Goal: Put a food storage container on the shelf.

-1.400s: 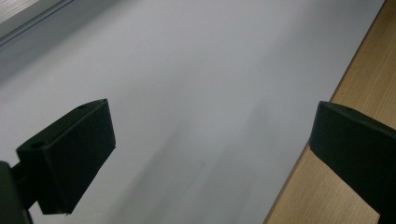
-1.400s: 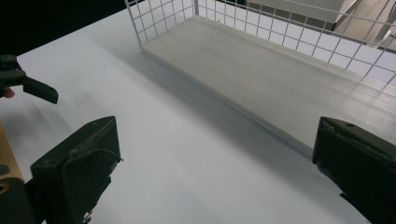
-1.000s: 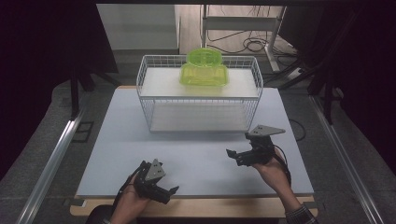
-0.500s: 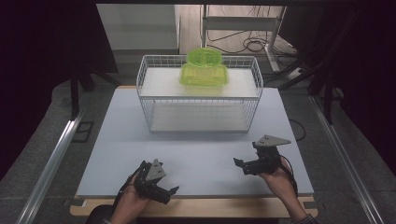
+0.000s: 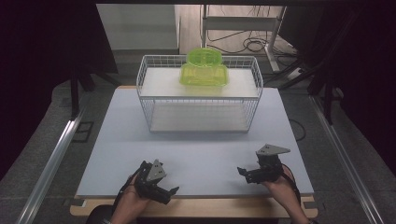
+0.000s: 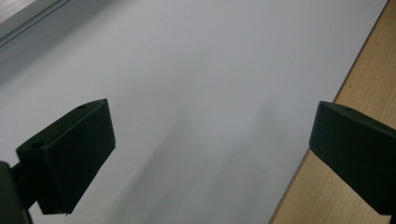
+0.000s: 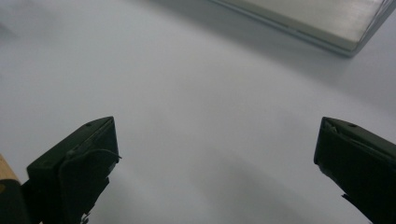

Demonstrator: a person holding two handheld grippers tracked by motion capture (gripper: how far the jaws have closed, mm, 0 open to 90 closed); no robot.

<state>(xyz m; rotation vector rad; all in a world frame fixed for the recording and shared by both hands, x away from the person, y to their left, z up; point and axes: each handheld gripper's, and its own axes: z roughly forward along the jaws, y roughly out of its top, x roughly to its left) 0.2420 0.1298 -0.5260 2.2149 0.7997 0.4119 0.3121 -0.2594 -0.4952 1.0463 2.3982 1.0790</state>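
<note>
Green container (image 5: 204, 69) — seemingly atop basket (image 5: 154, 109), far from grippers.

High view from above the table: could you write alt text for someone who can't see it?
A white wire basket stands at the far side of a pale grey table, holding a translucent lime-green plastic container. Near the front edge, a person's hands hold two black grippers, the left gripper and right gripper, both open and empty.

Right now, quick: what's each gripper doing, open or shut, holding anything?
Left gripper: jaws wide open, holding nothing, low over the near edge of the table.
Right gripper: jaws wide open, holding nothing, over the table's near right part.
</note>
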